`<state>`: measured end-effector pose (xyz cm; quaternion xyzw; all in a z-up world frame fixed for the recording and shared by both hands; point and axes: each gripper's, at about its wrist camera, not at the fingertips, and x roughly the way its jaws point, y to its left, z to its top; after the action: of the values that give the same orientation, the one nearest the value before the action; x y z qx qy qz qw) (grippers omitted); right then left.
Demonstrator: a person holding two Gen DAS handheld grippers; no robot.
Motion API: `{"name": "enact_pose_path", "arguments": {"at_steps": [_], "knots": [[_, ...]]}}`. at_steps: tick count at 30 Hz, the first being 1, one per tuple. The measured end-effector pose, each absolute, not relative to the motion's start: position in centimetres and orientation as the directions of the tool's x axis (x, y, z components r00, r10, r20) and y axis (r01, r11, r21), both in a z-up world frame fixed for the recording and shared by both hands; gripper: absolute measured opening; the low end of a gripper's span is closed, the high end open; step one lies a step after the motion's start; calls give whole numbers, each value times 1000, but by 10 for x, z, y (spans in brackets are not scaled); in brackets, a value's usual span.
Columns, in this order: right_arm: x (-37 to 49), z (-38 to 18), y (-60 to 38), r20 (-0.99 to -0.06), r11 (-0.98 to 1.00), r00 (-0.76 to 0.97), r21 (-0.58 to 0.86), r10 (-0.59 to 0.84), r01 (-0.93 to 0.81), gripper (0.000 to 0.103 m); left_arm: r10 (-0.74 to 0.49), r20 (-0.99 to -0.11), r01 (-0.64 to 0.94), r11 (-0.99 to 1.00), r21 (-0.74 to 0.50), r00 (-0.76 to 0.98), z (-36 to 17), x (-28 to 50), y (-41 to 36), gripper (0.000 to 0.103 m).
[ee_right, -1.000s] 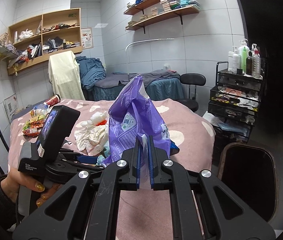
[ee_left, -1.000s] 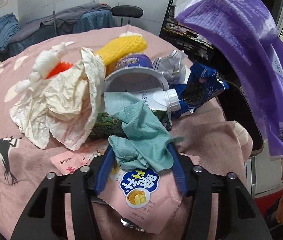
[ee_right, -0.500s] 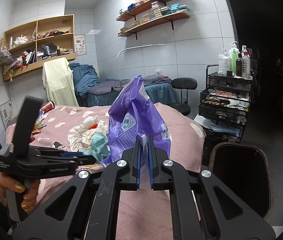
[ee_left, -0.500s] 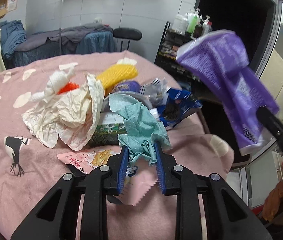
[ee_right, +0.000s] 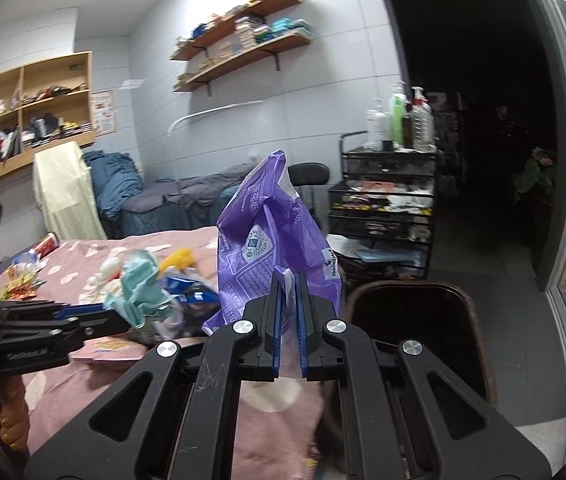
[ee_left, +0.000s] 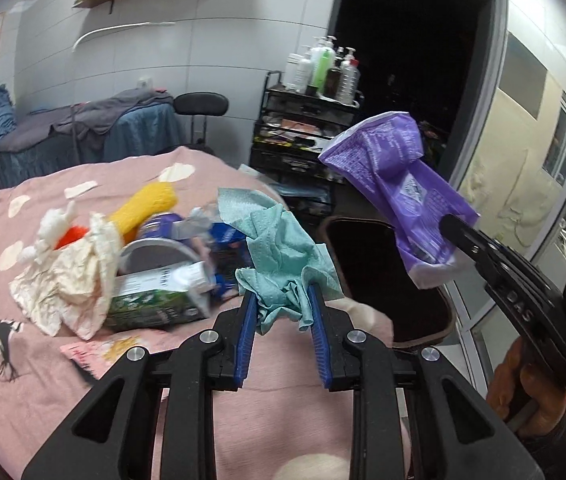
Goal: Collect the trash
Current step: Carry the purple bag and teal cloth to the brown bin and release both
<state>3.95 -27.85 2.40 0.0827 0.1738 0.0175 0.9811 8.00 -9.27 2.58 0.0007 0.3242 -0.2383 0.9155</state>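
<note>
My left gripper point(ee_left: 282, 300) is shut on a crumpled teal paper towel point(ee_left: 283, 248) and holds it lifted above the pink bed cover, left of the dark trash bin point(ee_left: 383, 280). My right gripper point(ee_right: 290, 280) is shut on a purple plastic bag point(ee_right: 271, 240), held up beside the bin point(ee_right: 423, 332). The purple bag point(ee_left: 399, 192) and the right gripper point(ee_left: 459, 228) also show in the left wrist view. The teal towel point(ee_right: 139, 284) and the left gripper point(ee_right: 117, 312) show in the right wrist view.
A trash pile lies on the bed: crumpled cream paper point(ee_left: 67, 284), a green carton point(ee_left: 155, 300), a yellow sponge point(ee_left: 147, 204), a blue wrapper point(ee_left: 223, 236), a pink snack packet point(ee_left: 95, 352). A black trolley point(ee_left: 303, 140) with bottles stands behind the bin.
My left gripper closed on the teal towel, lifted it off the pile and swung right toward the bin. My right gripper, still holding the purple bag, turned toward the bin.
</note>
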Motion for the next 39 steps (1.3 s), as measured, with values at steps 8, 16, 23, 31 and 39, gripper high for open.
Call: {"name": "enact_pose_path", "arguments": {"at_steps": [8,16,23,31,39], "knots": [[61,-7,-328,-437,970,897,183,-65,159,8,-492,-602,527,839,-136,628,21,83,-137,26],[79,-56,-366,-583,929,806,234,-102,287,8,-506,-639,568,813,-129,579,10,90,-169,26],[82,-89,-380,-648,901,755,265,-97,344,41,-501,-683,585,800,-132,532,-3,100,-192,26],[63,-84,-390,-614,885,774,261,-157,386,64,-488,-705,600,793,-110,515,-8,104,-210,26],[53,-66,-396,-562,874,794,239,-232,424,74,-485,-723,630,771,-88,492,-12,112,-234,26]]}}
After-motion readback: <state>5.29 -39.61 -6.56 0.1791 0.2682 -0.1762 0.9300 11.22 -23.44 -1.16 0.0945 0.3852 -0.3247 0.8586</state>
